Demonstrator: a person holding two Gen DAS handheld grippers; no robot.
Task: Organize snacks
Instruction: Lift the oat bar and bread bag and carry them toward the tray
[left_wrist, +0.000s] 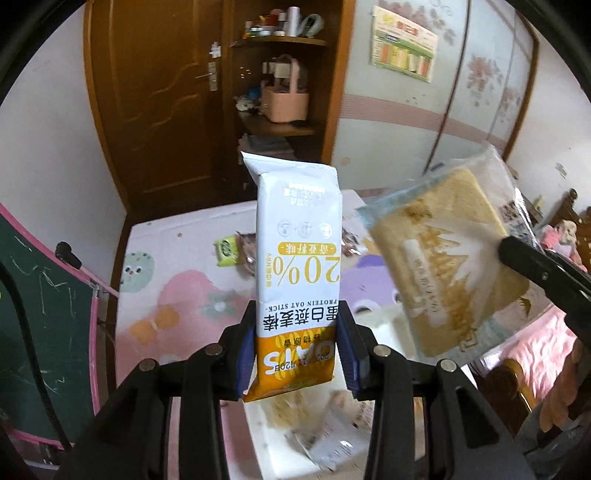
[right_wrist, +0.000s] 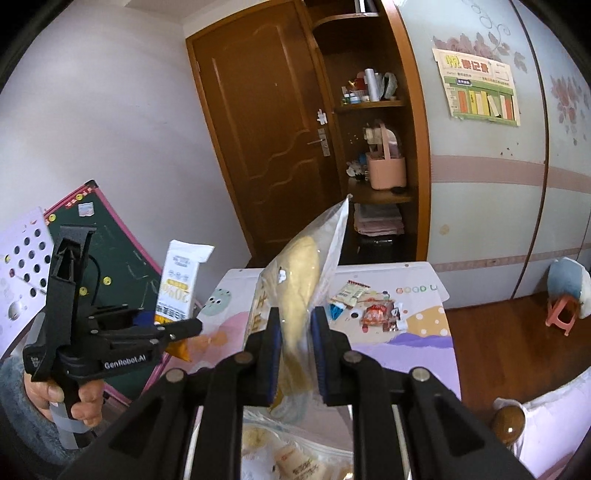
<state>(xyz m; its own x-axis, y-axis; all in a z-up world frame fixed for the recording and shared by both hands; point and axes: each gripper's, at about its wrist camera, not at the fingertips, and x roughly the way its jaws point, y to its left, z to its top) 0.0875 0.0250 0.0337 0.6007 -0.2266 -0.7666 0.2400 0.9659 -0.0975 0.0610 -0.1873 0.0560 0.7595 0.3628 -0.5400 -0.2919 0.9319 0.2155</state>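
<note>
My left gripper (left_wrist: 297, 354) is shut on a white and orange oat stick packet (left_wrist: 299, 258), holding it upright in the air by its orange end. The same packet (right_wrist: 179, 280) shows in the right wrist view, clamped in the left gripper (right_wrist: 173, 332) with a person's hand on its handle. My right gripper (right_wrist: 293, 354) is shut on a clear bag of yellow bread (right_wrist: 299, 284), seen edge-on. In the left wrist view that bread bag (left_wrist: 443, 266) hangs to the right with the right gripper's finger (left_wrist: 532, 262) on it.
Below lies a pastel cartoon-print mat (left_wrist: 162, 295) with several loose snack packets (right_wrist: 376, 310) and a green packet (left_wrist: 227, 251). More wrapped snacks (left_wrist: 317, 424) sit right under the grippers. A chalkboard (left_wrist: 40, 332) leans at the left. Door, shelves and wardrobe stand behind.
</note>
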